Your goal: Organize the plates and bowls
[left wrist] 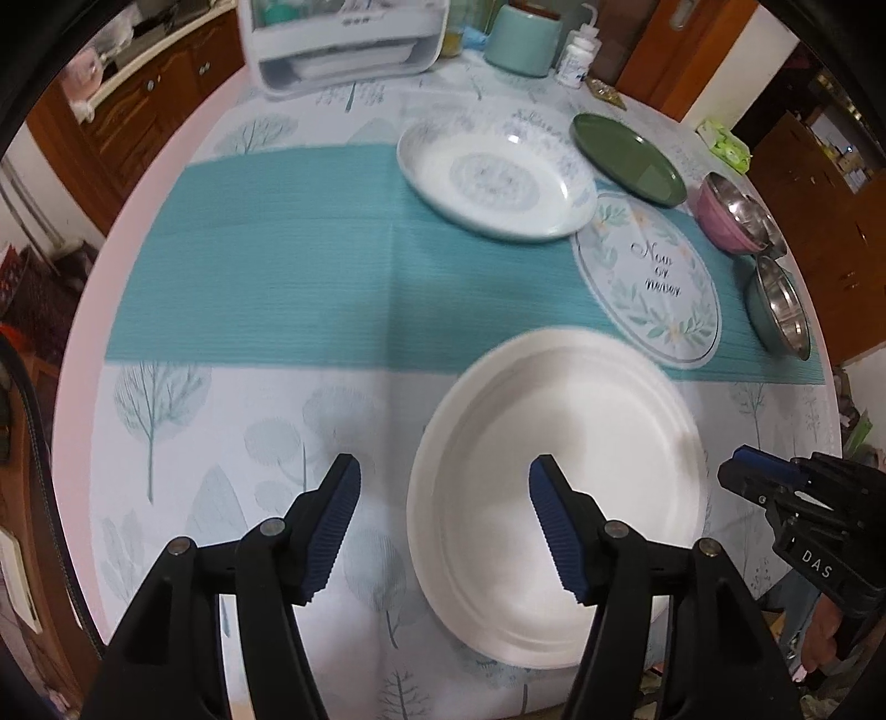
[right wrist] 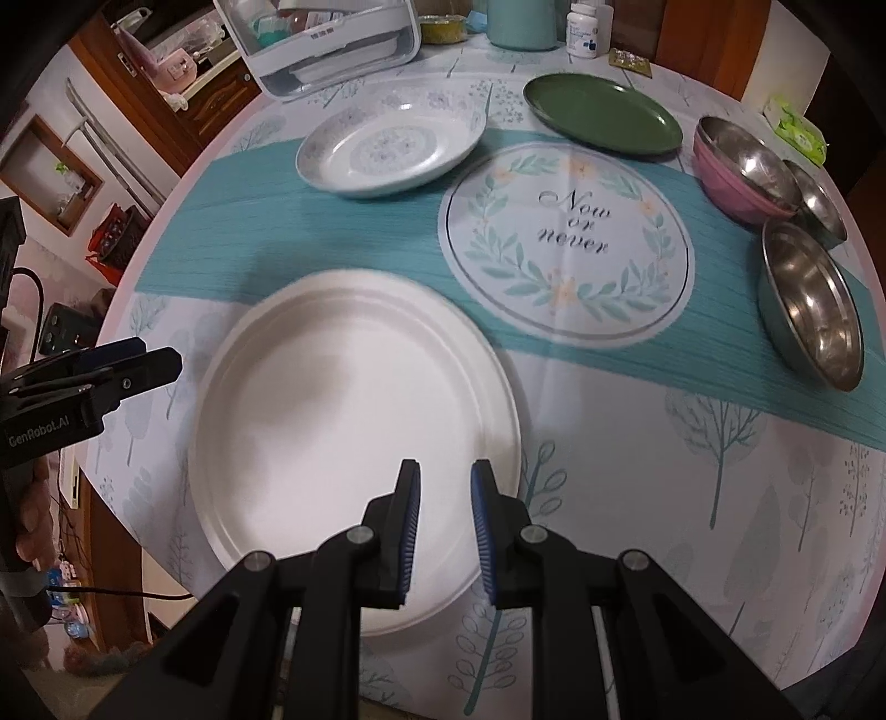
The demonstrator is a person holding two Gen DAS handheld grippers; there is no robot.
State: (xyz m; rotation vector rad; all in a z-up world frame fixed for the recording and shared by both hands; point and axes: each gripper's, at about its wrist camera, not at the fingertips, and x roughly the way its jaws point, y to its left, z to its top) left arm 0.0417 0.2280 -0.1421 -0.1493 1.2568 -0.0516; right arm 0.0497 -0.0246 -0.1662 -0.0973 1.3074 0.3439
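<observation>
A plain white plate lies near the table's front edge. My left gripper is open above its left rim, holding nothing. My right gripper hovers over the plate's near right rim, jaws narrowly apart and empty. A patterned white deep plate and a green plate lie further back. A pink bowl and two steel bowls sit at the right.
A white dish rack stands at the back with a teal canister and a white pill bottle. A round "Now or never" print marks the teal runner.
</observation>
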